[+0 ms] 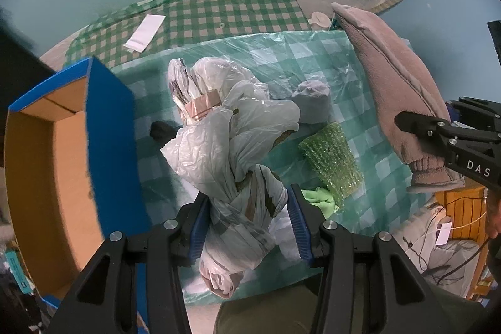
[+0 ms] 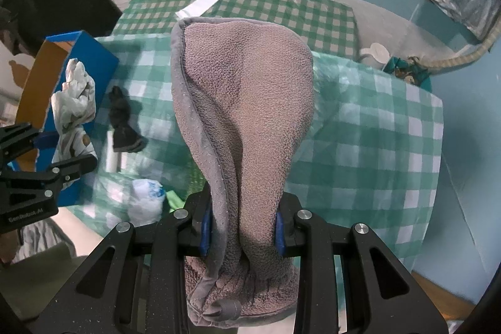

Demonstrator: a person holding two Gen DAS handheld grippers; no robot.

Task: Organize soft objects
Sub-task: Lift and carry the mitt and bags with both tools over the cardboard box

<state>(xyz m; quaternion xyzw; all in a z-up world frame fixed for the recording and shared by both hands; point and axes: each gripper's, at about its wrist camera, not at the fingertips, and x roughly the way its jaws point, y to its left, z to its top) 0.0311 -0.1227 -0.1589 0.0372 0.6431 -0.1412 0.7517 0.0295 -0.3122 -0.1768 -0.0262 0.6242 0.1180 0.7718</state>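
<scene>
My left gripper (image 1: 249, 219) is shut on a crumpled white plastic bag bundle (image 1: 225, 140) with brown patches and tape, which hangs from its blue pads above the checked cloth. My right gripper (image 2: 242, 229) is shut on a grey-brown fleece mitt (image 2: 247, 102), squeezed near its cuff and hanging down. The same mitt (image 1: 397, 102) shows at the right of the left wrist view, and the bag bundle (image 2: 73, 102) at the left of the right wrist view. A blue cardboard box (image 1: 106, 127) with a brown inside stands open at the left, close beside the bag.
On the green checked table cover (image 1: 360, 77) lie a green bubble-wrap piece (image 1: 332, 161), a light green cloth (image 1: 319, 197), a grey soft lump (image 1: 311, 100) and a small black item (image 2: 122, 121). A white paper slip (image 1: 144, 32) lies farther back. A wooden stand with cables (image 1: 463, 215) is at the right.
</scene>
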